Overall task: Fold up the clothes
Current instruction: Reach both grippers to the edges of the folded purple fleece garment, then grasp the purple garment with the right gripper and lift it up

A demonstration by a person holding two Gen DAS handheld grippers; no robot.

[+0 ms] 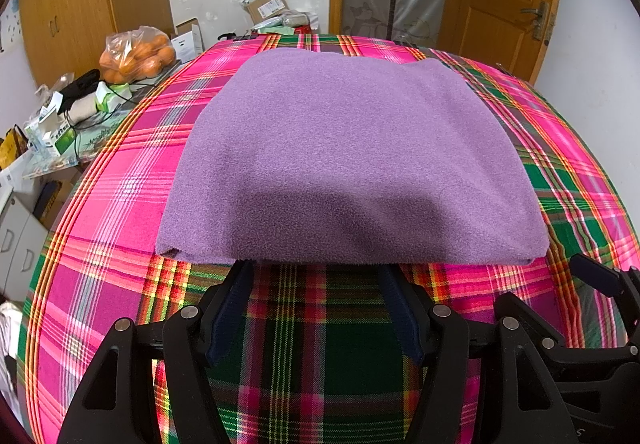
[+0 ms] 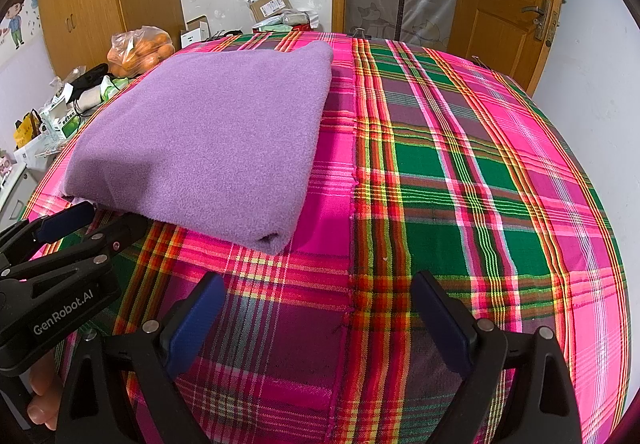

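While both the left gripper (image 1: 316,272) and right gripper (image 2: 316,296) stand wide and empty, the purple fleece (image 1: 352,155) lies folded; a snagged near edge could spill its layers.

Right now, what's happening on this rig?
A person is folding clothes with a handheld tool in each hand. A purple fleece garment lies folded into a flat rectangle on the plaid-covered table. The left tool sits open at the garment's near edge, not gripping it. The right tool hangs open over bare plaid, to the right of the garment. Neither holds anything. Clutter, including a bag of oranges, sits off to the left.
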